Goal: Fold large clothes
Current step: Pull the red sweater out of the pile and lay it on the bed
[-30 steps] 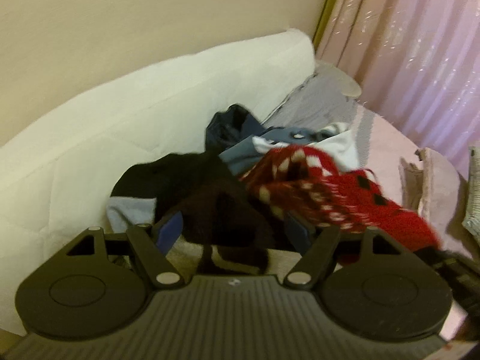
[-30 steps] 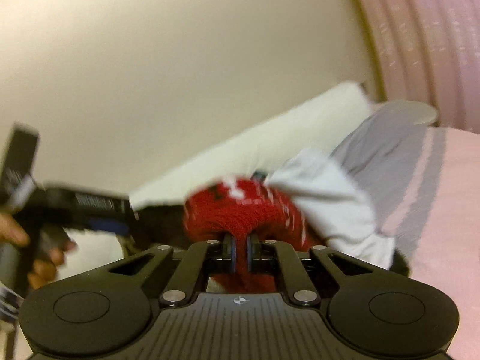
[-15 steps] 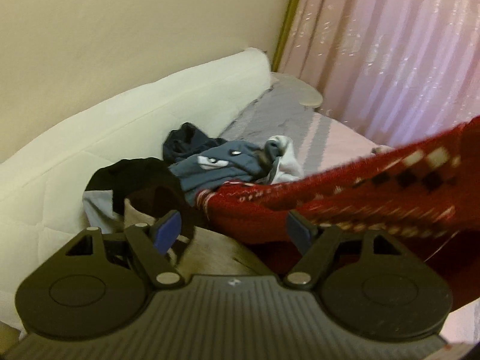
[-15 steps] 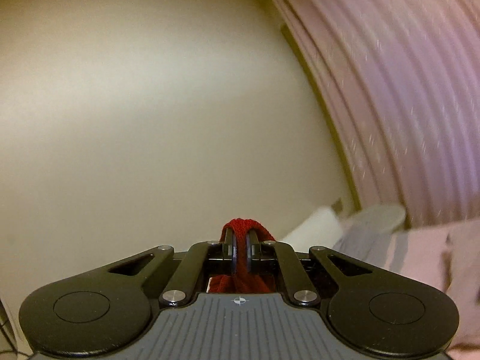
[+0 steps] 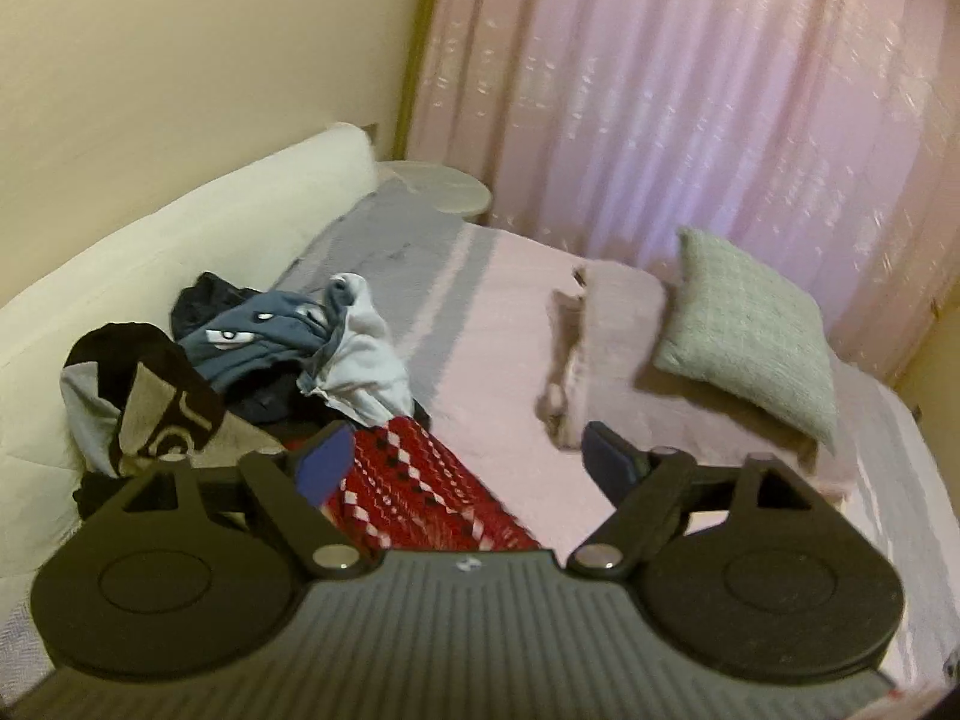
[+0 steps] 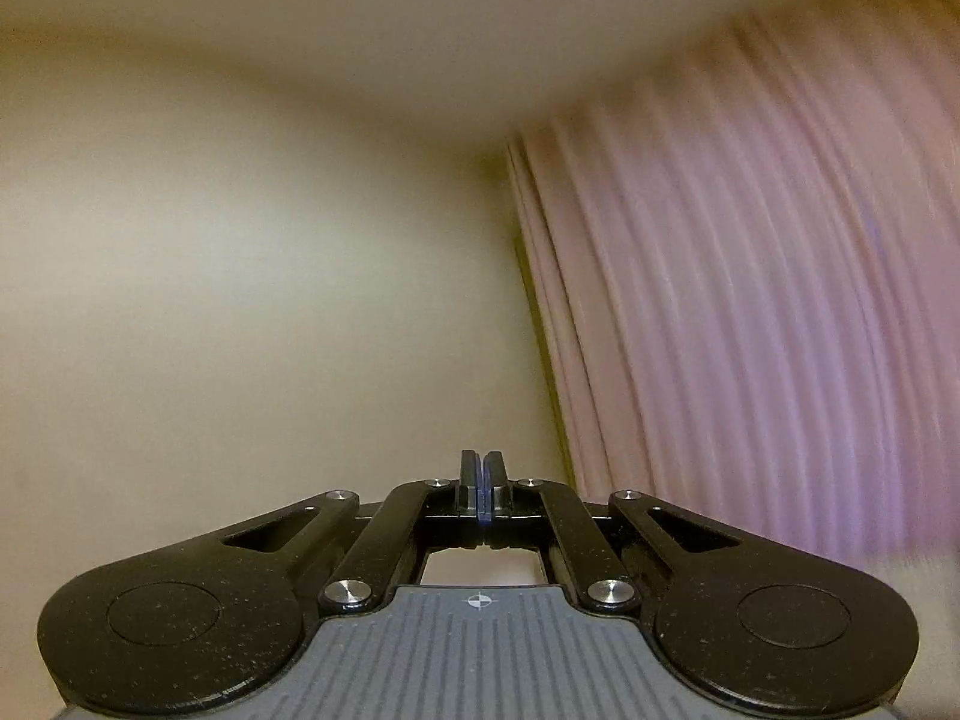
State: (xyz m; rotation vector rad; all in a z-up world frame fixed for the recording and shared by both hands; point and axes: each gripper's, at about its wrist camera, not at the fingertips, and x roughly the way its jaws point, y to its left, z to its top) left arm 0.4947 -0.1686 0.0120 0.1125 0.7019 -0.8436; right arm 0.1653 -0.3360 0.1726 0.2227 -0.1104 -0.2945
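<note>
So there's a heap of other laundry point(image 5: 240, 360) piled at the left side of the bed point(image 5: 498, 324), up against a long white bolster point(image 5: 180, 240): a black-and-grey piece, a blue one with a cartoon print, something dark navy, and a white garment flopped on top. Further right a folded pinkish blanket point(image 5: 606, 348) lies on the bed with a pale green cushion point(image 5: 744, 330) leaning on it. A small round white table top point(image 5: 444, 192) peeks out past the bed's far corner.

The bedcover is pink with grey stripes. Cream wall on the left, pink pleated curtain point(image 5: 690, 108) across the back; the right wrist view is just wall and blurry curtain.

The red sweater point(image 5: 414, 480) has a white and black diamond knit and sits right at the near edge of the heap, running under the left hand-held gripper point(image 5: 468, 453). That one's jaws are opening wide, with the sweater below the gap and close to the left pad, nothing pinched. The right hand-held gripper point(image 6: 482, 468) is clenched tight, pads together, no cloth visible between them.
</note>
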